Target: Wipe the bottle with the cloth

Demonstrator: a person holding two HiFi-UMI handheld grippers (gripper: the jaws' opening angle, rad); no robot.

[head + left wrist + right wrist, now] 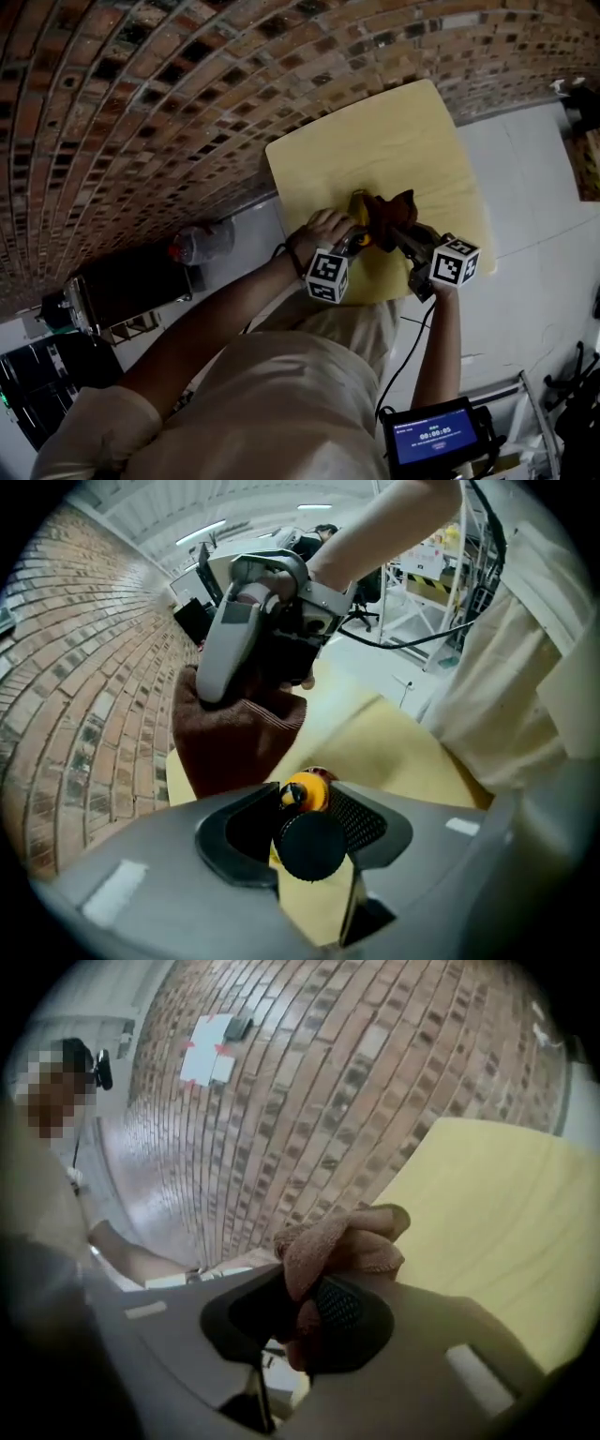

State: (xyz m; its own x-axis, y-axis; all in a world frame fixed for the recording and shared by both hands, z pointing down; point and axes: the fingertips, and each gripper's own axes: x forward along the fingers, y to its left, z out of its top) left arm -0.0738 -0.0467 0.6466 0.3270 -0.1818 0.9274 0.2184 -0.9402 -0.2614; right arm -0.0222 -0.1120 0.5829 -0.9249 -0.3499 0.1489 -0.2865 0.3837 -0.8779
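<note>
A small yellow bottle (305, 793) with a black cap (310, 846) sits between the jaws of my left gripper (305, 822), which is shut on it, cap end toward the camera. My right gripper (305, 1312) is shut on a bunched red-brown cloth (342, 1241). In the head view both grippers meet over the near half of the yellow table (412, 131). There the left gripper (356, 239) and the right gripper (398, 232) sit close together, with the cloth (386, 210) beside the bottle (359, 204). In the left gripper view the cloth (234, 738) hangs just beyond the bottle.
A brick wall (141, 103) runs along the table's left and far sides. A clear plastic bottle (202, 242) and a dark cart (122, 291) stand on the pale floor at the left. A device with a lit screen (434, 434) is at the bottom right.
</note>
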